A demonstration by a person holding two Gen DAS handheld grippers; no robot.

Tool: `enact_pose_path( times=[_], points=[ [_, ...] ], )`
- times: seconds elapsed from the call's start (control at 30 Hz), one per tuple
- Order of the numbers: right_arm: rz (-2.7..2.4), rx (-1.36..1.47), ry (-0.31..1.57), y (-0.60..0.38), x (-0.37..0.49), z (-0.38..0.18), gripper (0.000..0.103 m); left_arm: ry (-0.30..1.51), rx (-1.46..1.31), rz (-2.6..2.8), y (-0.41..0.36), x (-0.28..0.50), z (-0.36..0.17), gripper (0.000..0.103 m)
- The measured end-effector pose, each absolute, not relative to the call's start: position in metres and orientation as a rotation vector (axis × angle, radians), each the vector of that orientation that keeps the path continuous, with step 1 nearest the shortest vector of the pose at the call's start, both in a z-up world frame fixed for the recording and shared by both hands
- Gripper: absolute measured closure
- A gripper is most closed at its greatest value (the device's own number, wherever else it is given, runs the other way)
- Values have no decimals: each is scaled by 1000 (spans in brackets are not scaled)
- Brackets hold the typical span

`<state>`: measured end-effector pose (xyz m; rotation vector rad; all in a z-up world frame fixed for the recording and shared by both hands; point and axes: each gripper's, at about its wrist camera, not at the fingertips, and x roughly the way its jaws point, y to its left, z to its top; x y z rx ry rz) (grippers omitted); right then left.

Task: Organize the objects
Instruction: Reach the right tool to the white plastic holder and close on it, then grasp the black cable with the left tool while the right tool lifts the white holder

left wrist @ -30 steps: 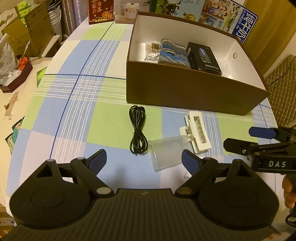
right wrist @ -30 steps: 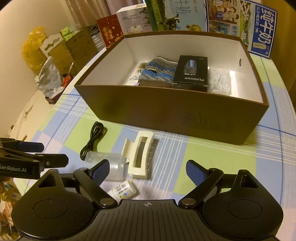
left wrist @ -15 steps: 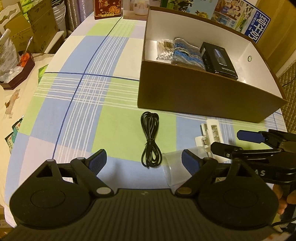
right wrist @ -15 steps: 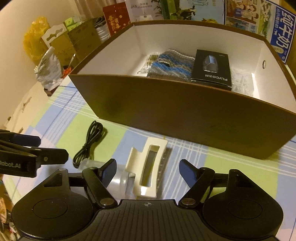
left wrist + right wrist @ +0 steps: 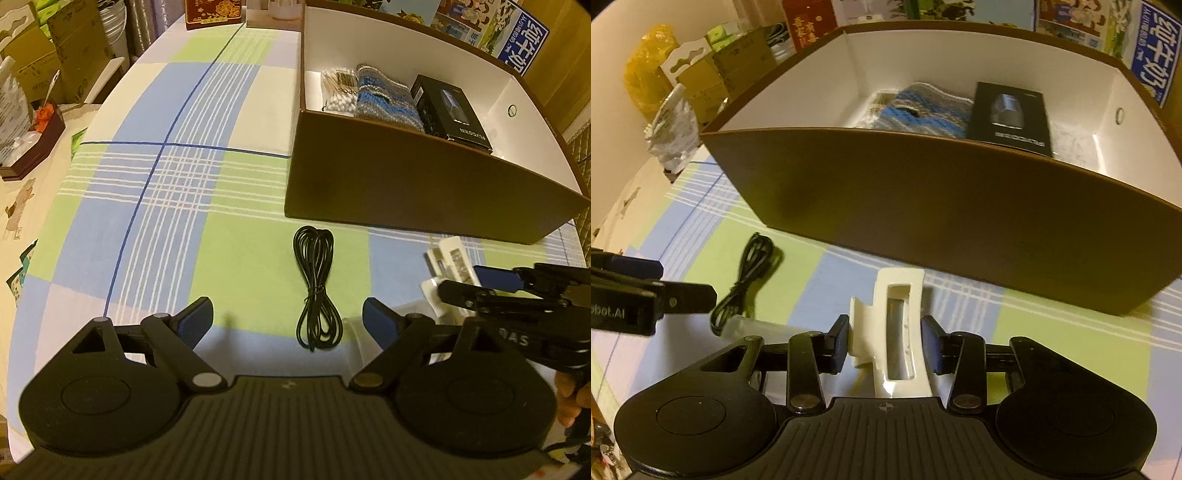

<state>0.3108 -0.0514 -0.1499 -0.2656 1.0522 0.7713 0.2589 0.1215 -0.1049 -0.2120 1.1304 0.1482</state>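
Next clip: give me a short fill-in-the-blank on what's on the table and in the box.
1. The right hand-held gripper straddles a cream plastic ____.
2. The coiled black cable lies on a ____ square of the checked tablecloth.
3. The small black product box sits inside the large ____ cardboard box.

Missing: hair clip; green; brown

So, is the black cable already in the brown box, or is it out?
Out. The black cable lies coiled on the checked tablecloth in front of the brown box, apart from its wall, and neither gripper touches it.
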Motion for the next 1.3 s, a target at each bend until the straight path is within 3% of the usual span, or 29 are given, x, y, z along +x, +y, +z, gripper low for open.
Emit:
enact_pose_path(
  times=[0.43, 0.83, 0.93, 1.0, 1.3],
  points=[
    [575, -219, 1061, -114, 324, -145, 64, 1142, -170, 98, 121, 286, -129, 21],
    [481, -187, 1066, -135, 325, -140, 64, 1124, -120, 48, 112, 304, -147, 52],
    [479, -188, 1062, -134, 323, -139, 64, 1108, -96, 28, 111, 305, -147, 65],
    [479, -189, 1062, -133, 323, -139, 64, 1099, -91, 9, 111, 304, -146, 78],
    [494, -192, 1064, -132, 320, -138, 64, 1109, -69, -1, 122, 273, -144, 78]
  ],
)
